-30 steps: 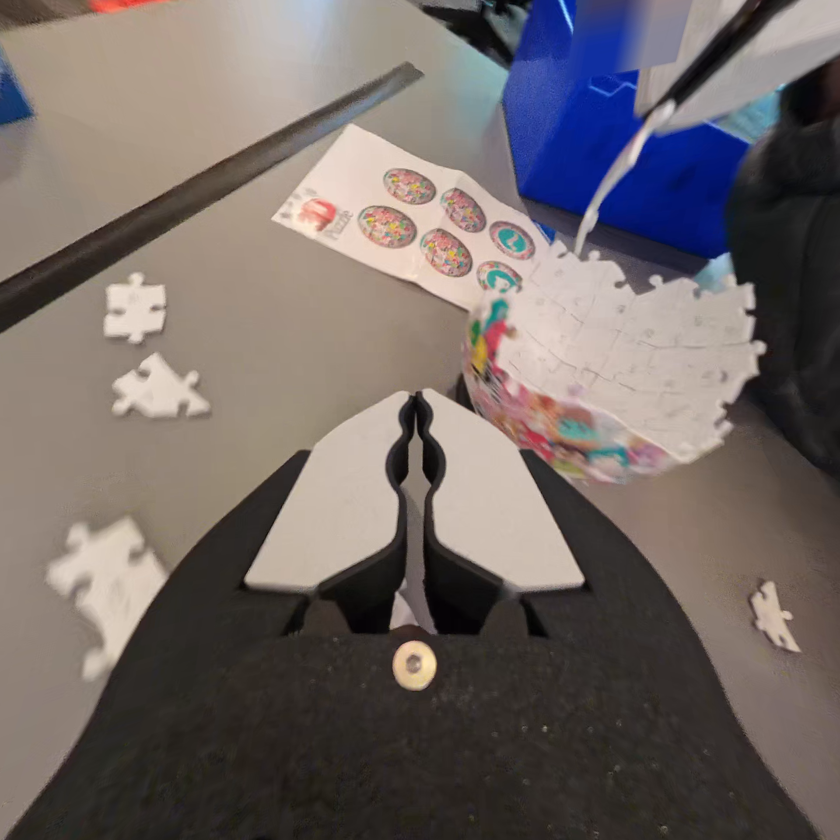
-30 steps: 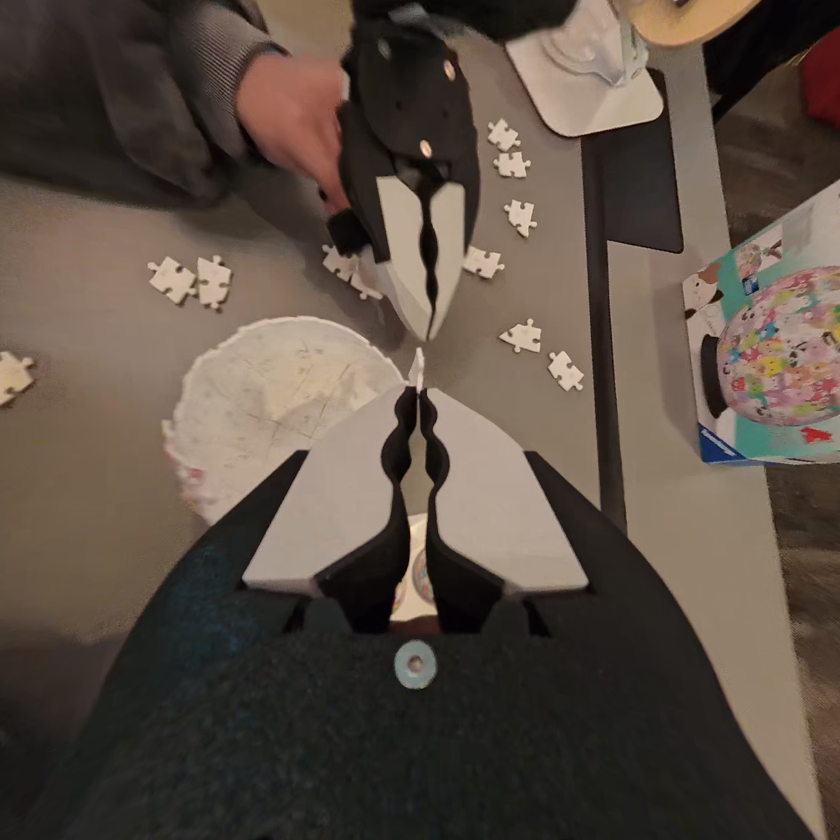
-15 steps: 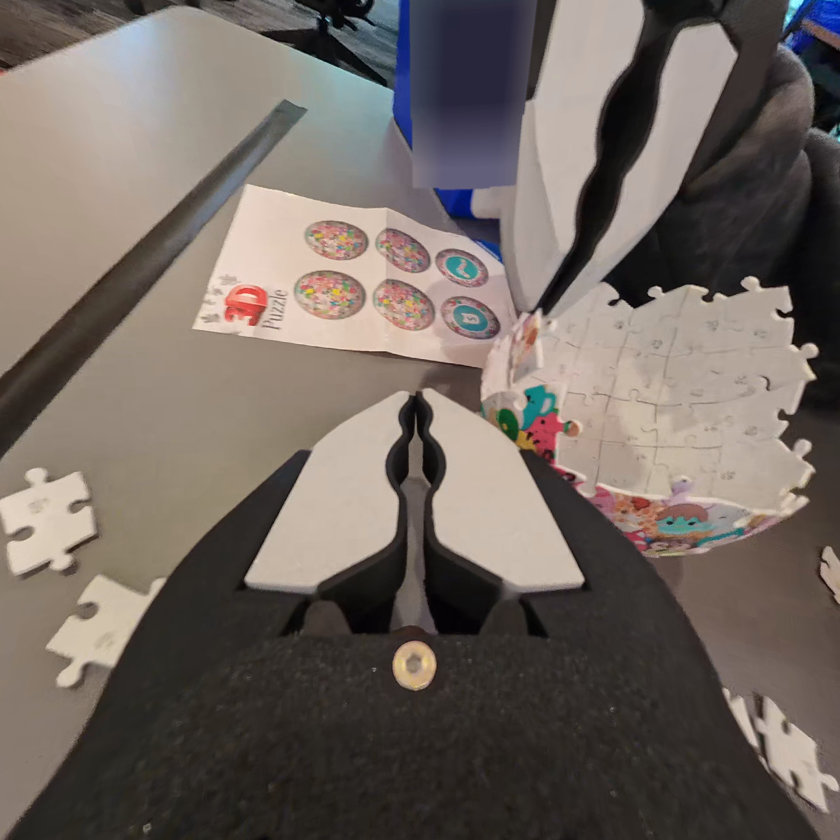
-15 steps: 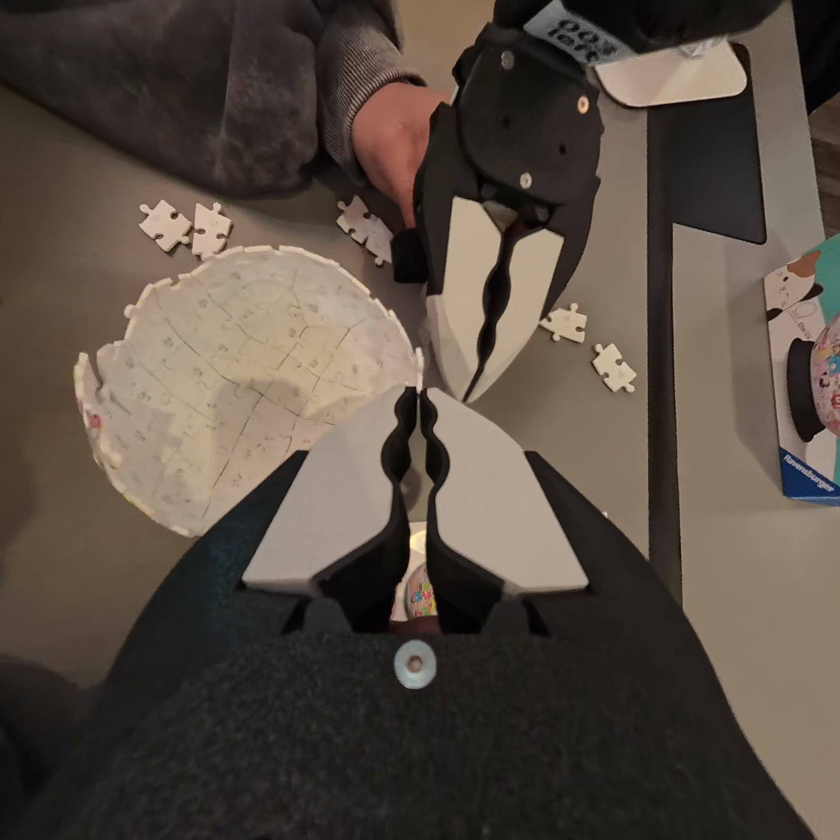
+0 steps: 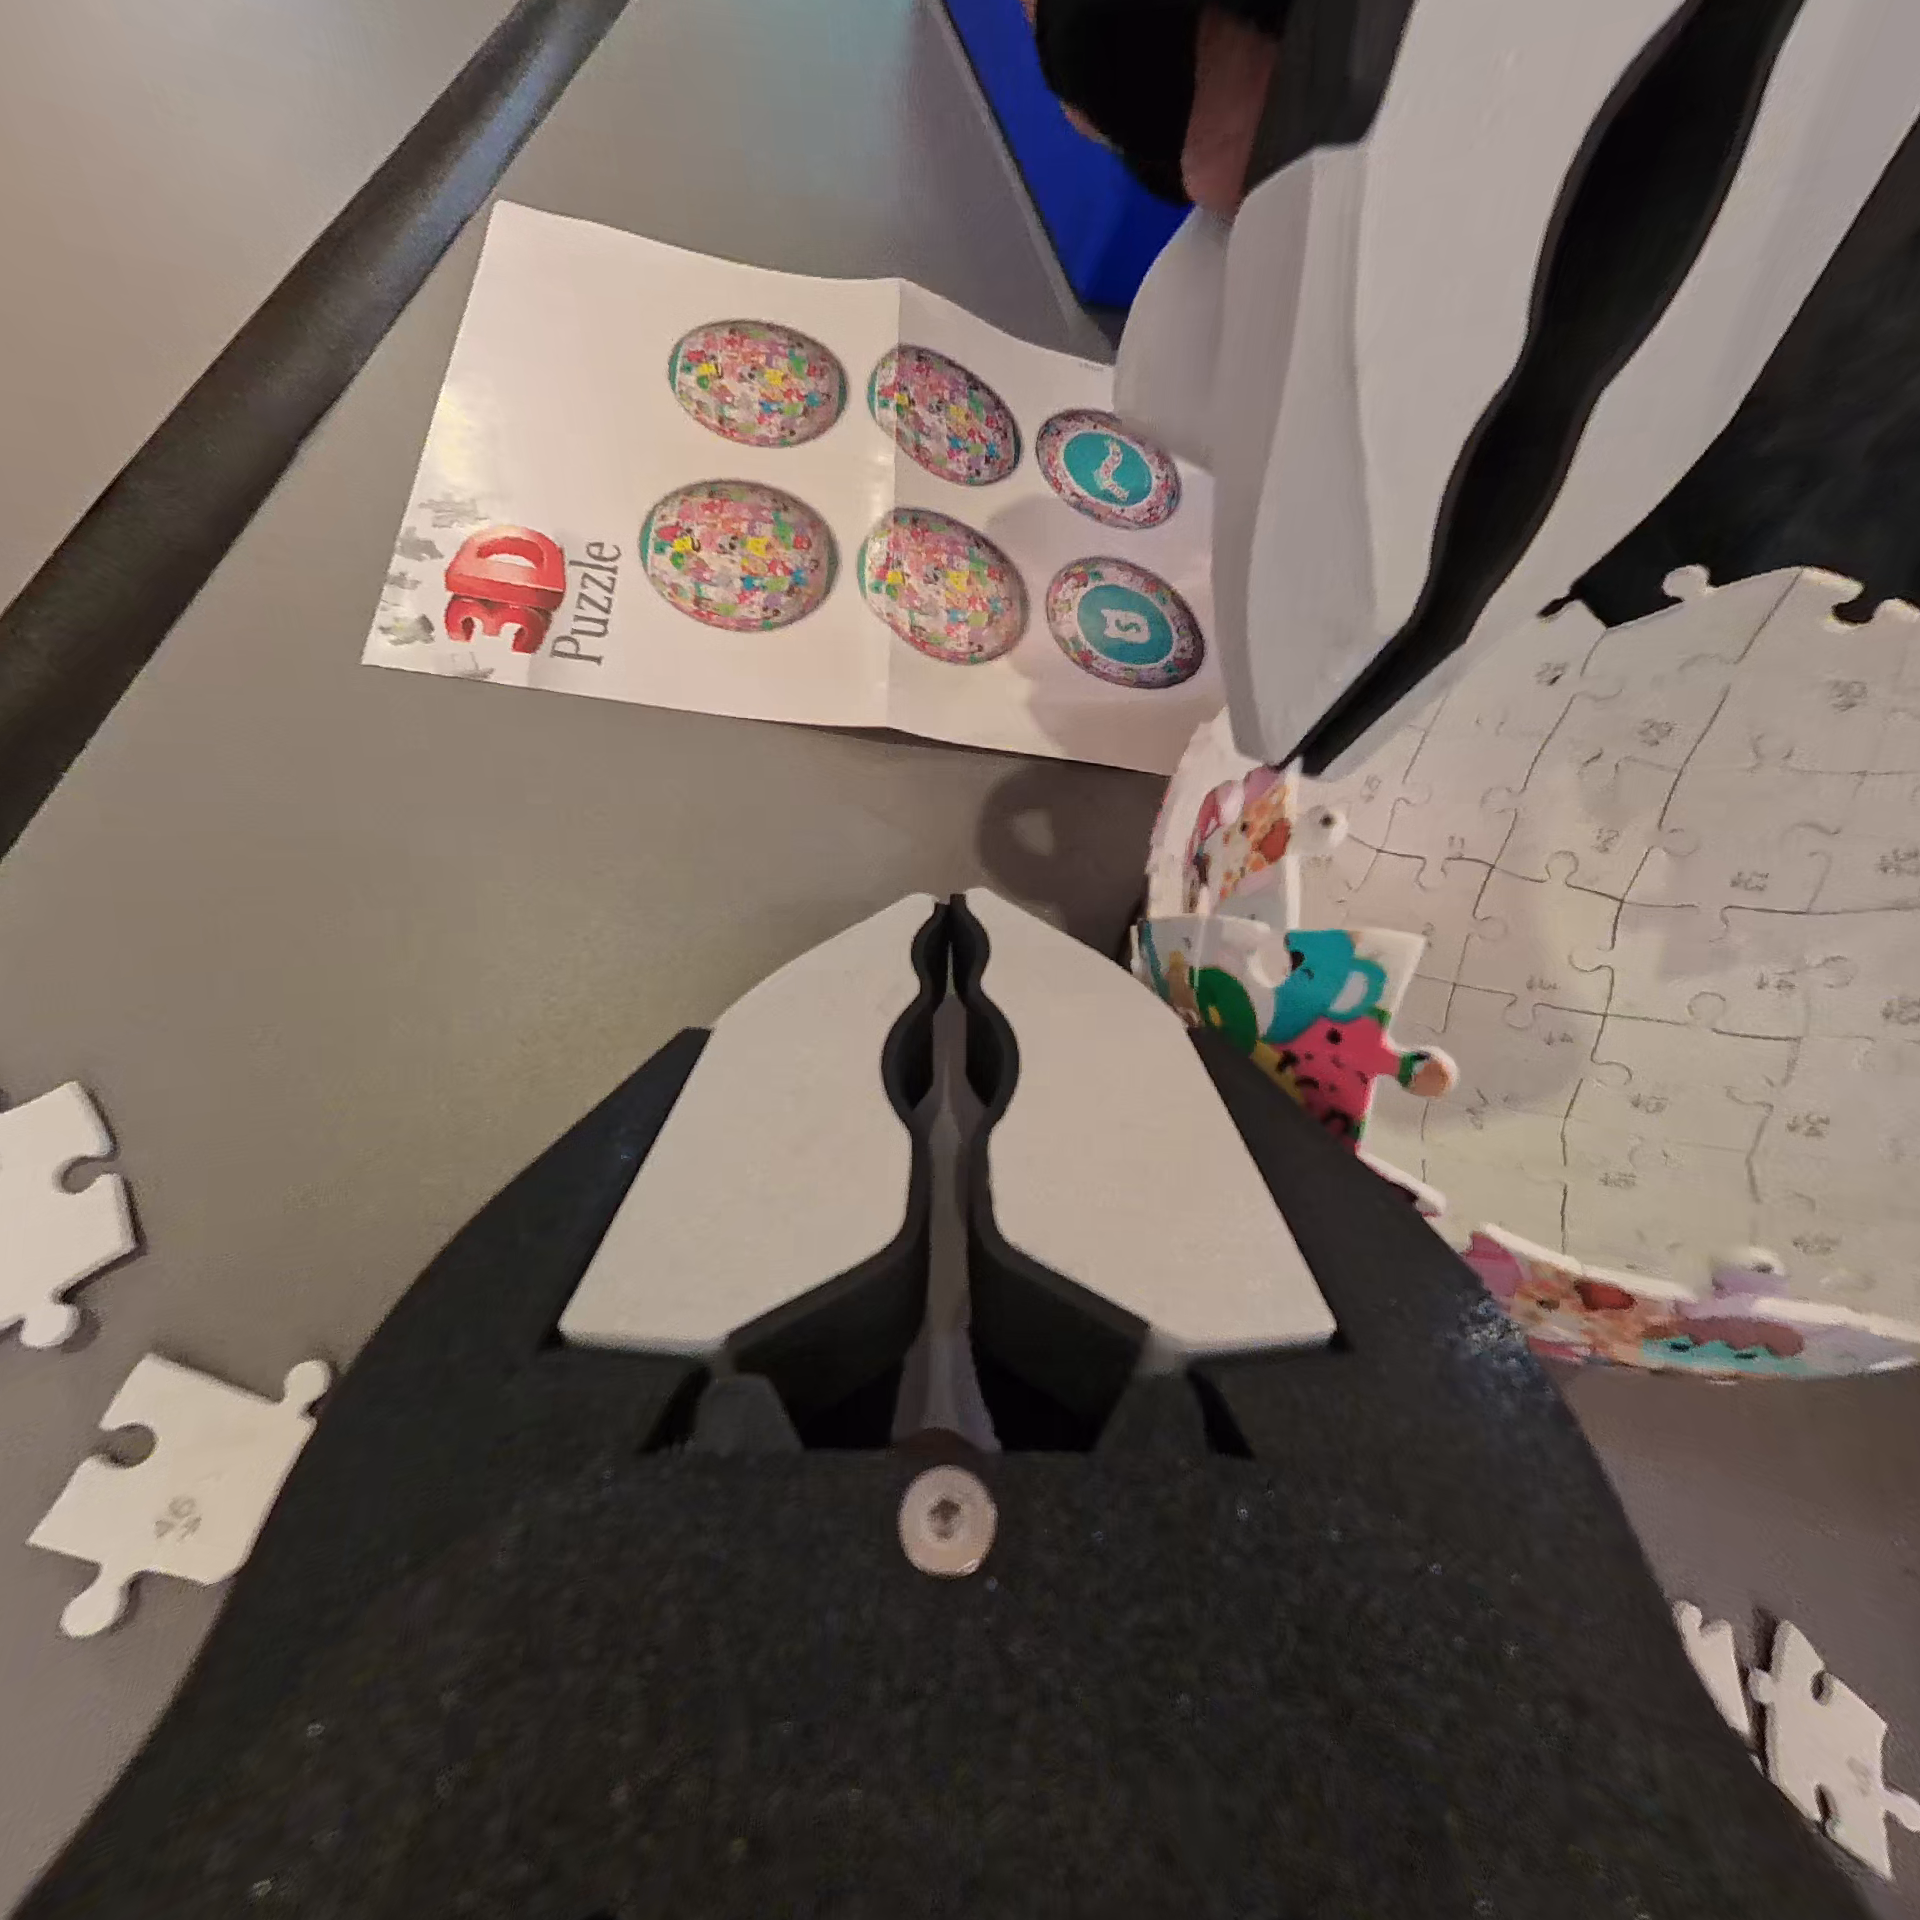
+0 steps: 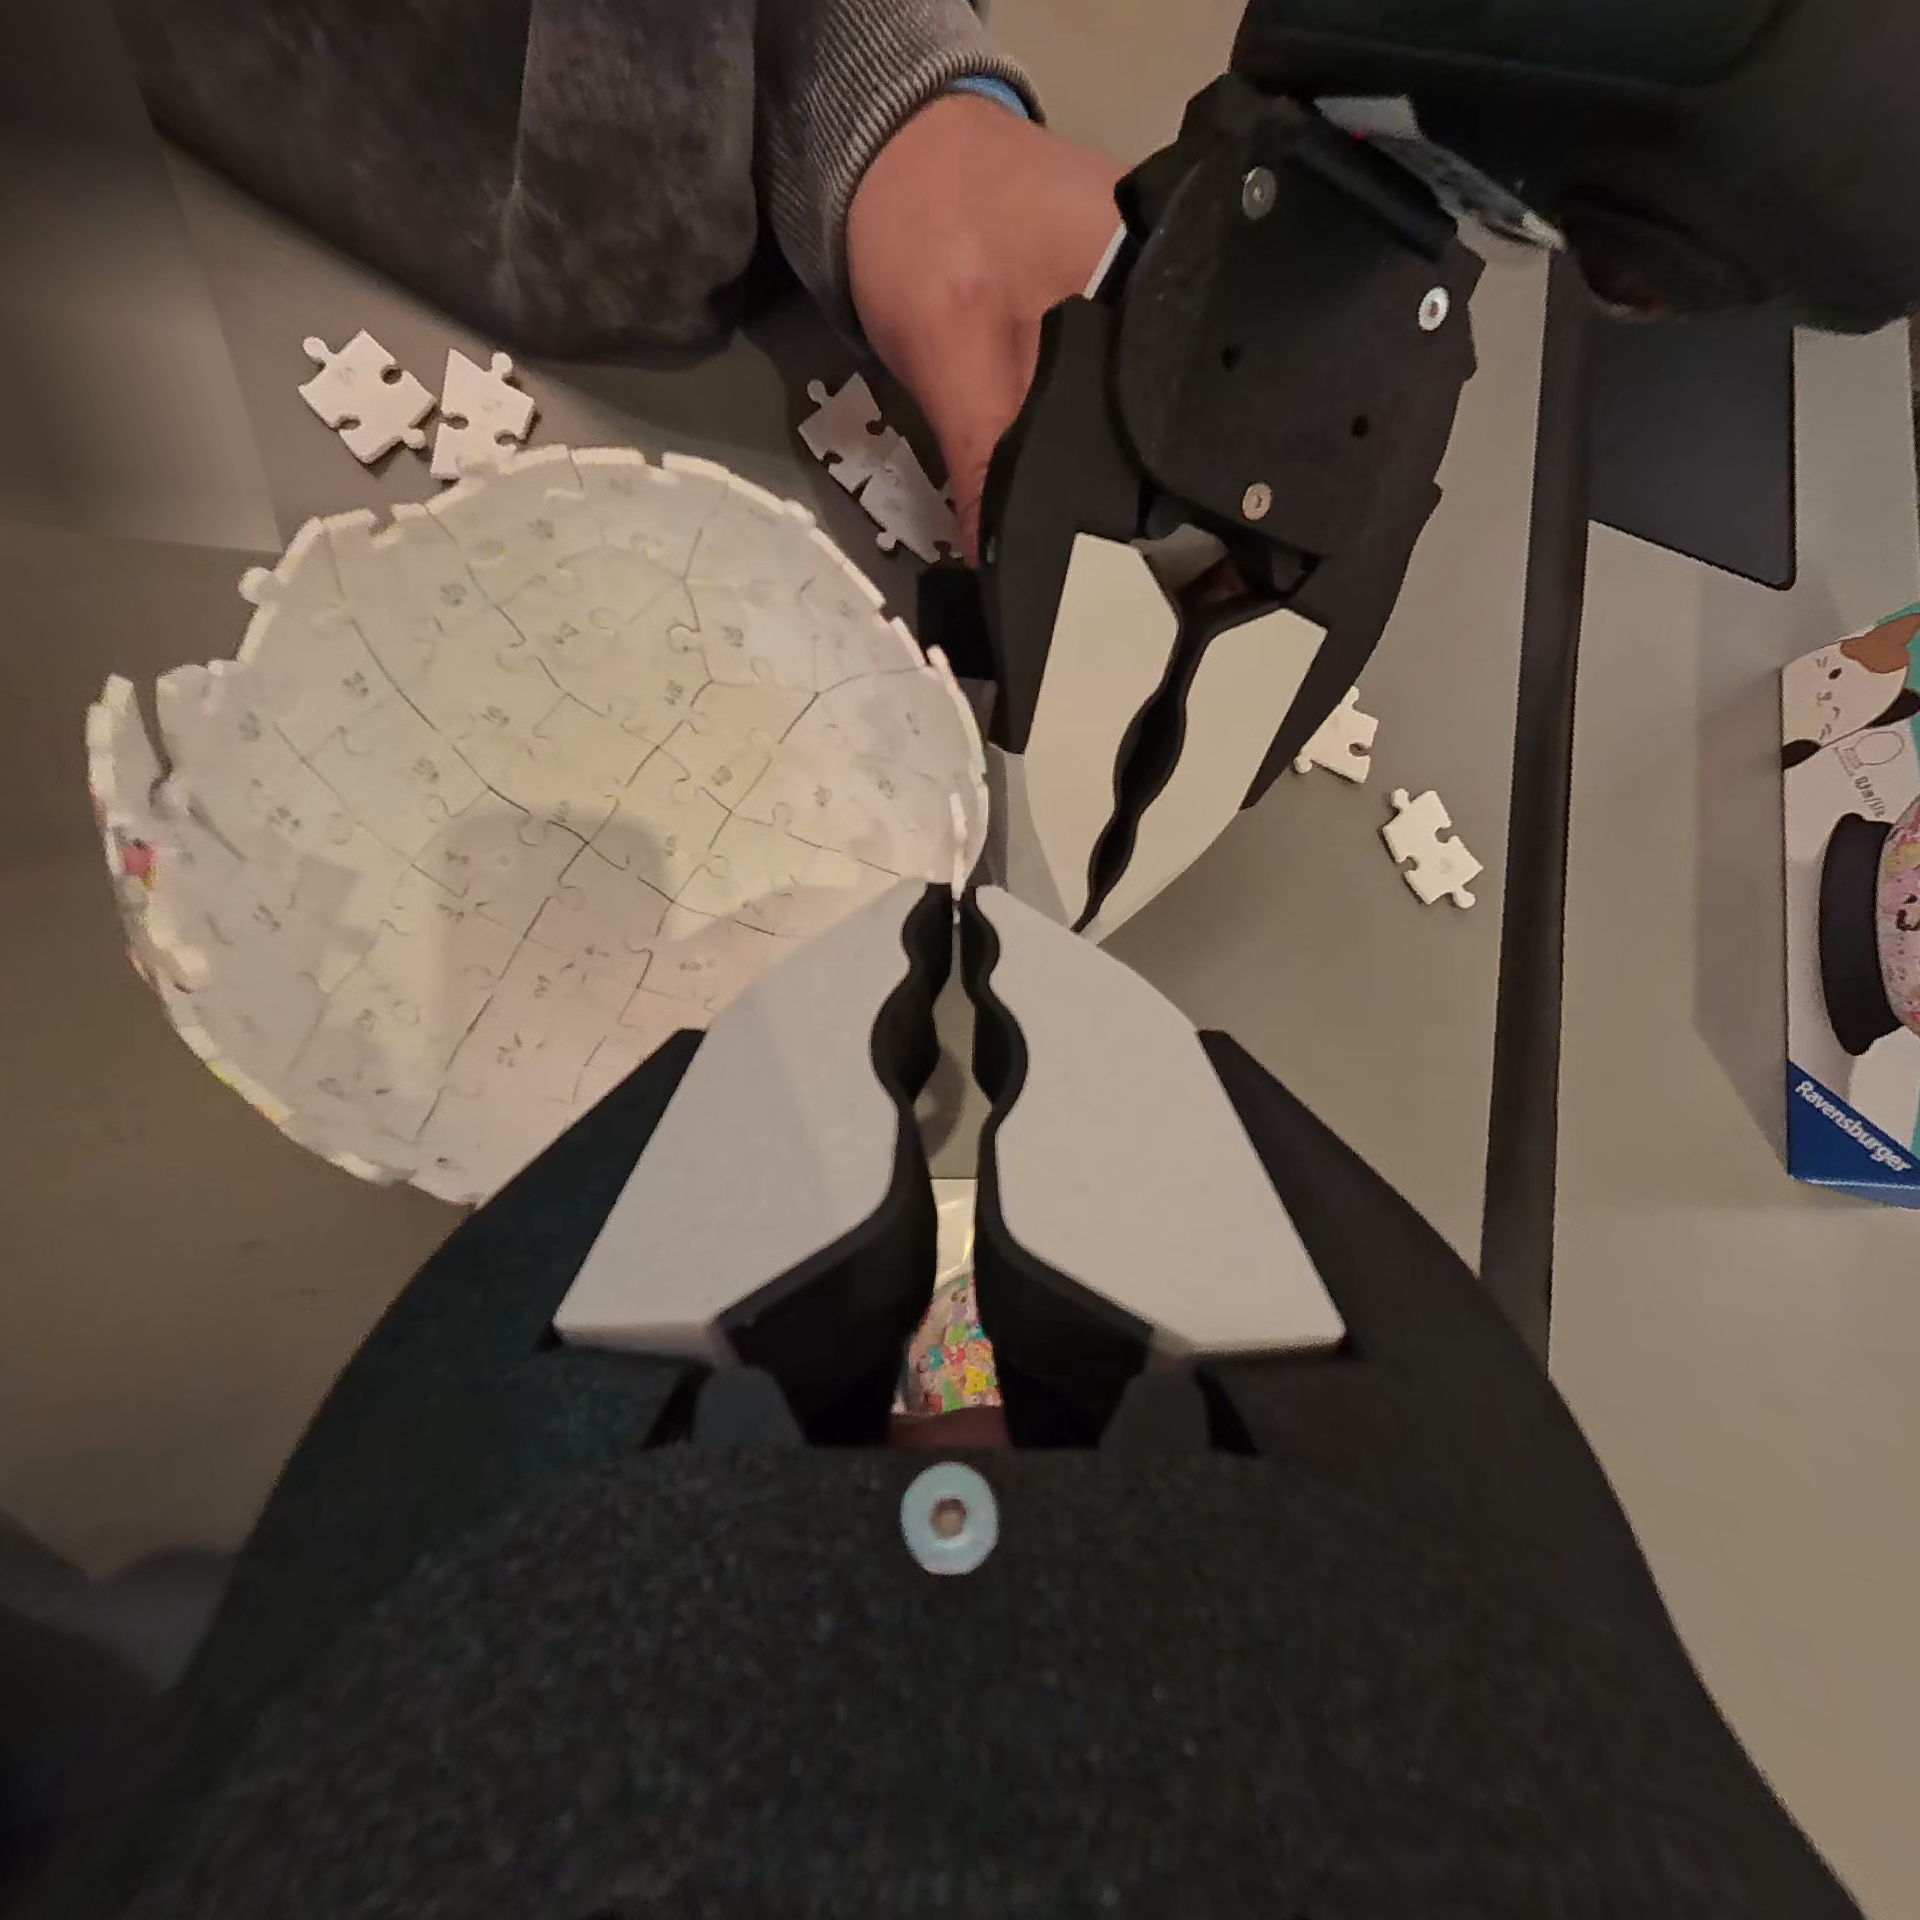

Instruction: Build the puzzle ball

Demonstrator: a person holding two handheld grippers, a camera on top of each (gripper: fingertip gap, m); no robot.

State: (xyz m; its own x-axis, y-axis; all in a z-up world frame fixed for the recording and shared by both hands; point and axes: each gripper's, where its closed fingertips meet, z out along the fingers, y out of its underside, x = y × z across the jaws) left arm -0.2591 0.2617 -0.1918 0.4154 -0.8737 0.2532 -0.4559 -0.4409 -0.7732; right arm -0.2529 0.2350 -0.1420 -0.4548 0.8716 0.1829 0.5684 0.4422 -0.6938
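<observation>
The half-built puzzle ball point(image 6: 540, 810) lies on the grey table like a bowl, white inside, with a colourful outside point(image 5: 1320, 1039). My right gripper point(image 6: 961, 920) is shut on a thin puzzle piece point(image 5: 1236, 842) and holds it upright against the bowl's near rim. In the left wrist view the right gripper point(image 5: 1288, 764) comes down from the top right onto that rim. My left gripper point(image 5: 951, 904) is shut with nothing visible in it. It sits just left of the ball, low over the table. It also shows in the right wrist view point(image 6: 1086, 920), tips close to the right gripper's.
A folded instruction sheet point(image 5: 790, 499) and a blue box point(image 5: 1049, 197) lie beyond the ball. Loose white pieces point(image 5: 166, 1496) point(image 6: 1434, 862) point(image 6: 416, 400) are scattered about. A puzzle box point(image 6: 1849, 987) lies right of a black strip point(image 6: 1527, 831). A person's hand point(image 6: 956, 312) holds the left gripper. Spacing between my two grippers at the tips: around 6 cm.
The right gripper has brought its piece down to the bowl's rim. The left gripper has moved in close beside the ball, and both stay shut.
</observation>
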